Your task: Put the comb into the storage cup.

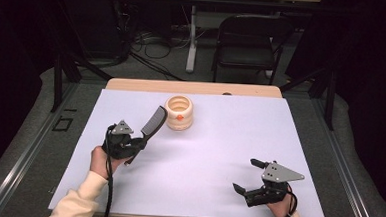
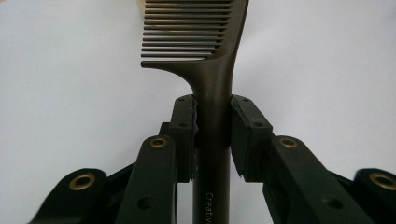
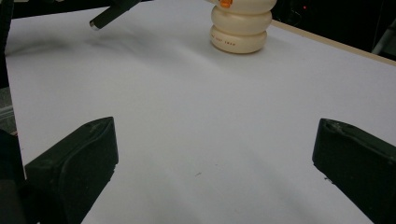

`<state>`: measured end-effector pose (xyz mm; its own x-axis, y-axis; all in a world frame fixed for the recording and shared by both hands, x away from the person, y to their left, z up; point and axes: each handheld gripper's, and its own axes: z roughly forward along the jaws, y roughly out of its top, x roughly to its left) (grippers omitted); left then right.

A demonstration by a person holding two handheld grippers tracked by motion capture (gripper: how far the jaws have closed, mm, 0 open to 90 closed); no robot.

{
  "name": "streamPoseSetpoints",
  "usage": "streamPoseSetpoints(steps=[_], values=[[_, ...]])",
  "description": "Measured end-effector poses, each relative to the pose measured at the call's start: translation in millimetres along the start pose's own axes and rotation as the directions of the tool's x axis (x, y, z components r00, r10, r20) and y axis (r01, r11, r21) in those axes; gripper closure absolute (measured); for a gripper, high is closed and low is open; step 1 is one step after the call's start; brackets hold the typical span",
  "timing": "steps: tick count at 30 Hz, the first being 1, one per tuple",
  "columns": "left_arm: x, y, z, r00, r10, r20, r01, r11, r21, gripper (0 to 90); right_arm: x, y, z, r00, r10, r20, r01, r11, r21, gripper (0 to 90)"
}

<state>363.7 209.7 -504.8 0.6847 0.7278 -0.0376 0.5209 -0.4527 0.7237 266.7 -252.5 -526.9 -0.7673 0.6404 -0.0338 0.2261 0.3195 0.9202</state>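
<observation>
A dark comb (image 1: 153, 122) is held by its handle in my left gripper (image 1: 140, 144), lifted off the white table sheet (image 1: 213, 159) and slanting up toward a cream ribbed cup (image 1: 179, 113). In the left gripper view both pads (image 2: 183, 126) press the comb's handle (image 2: 212, 140), with the teeth pointing left. My right gripper (image 1: 247, 175) rests low at the front right with its jaws spread wide and nothing between them; its fingers (image 3: 79, 163) frame bare sheet. The cup (image 3: 240, 28) stands ahead of it, and the comb's handle end (image 3: 109, 14) shows at the upper left.
The cup stands at the back middle of the sheet, with an orange spot on its side. Beyond the table's wooden far edge (image 1: 192, 87) are a black folding chair (image 1: 249, 41), a table leg and cables on the floor.
</observation>
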Motion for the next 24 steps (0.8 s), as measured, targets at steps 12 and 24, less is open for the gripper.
streamPoseSetpoints(steps=[12,24], values=[[3.1,-0.8,0.8,0.9999,-0.013,-0.004,0.013,0.9997,-0.019,72.3,0.0,-0.1,0.4,1.0,0.002,-0.001,-0.002,1.0,0.003,0.0],[6.3,-1.1,0.8,0.9995,-0.029,-0.01,0.029,0.9984,-0.049,72.3,-0.2,-0.2,0.5,1.0,0.003,-0.002,-0.003,1.0,0.003,0.0]])
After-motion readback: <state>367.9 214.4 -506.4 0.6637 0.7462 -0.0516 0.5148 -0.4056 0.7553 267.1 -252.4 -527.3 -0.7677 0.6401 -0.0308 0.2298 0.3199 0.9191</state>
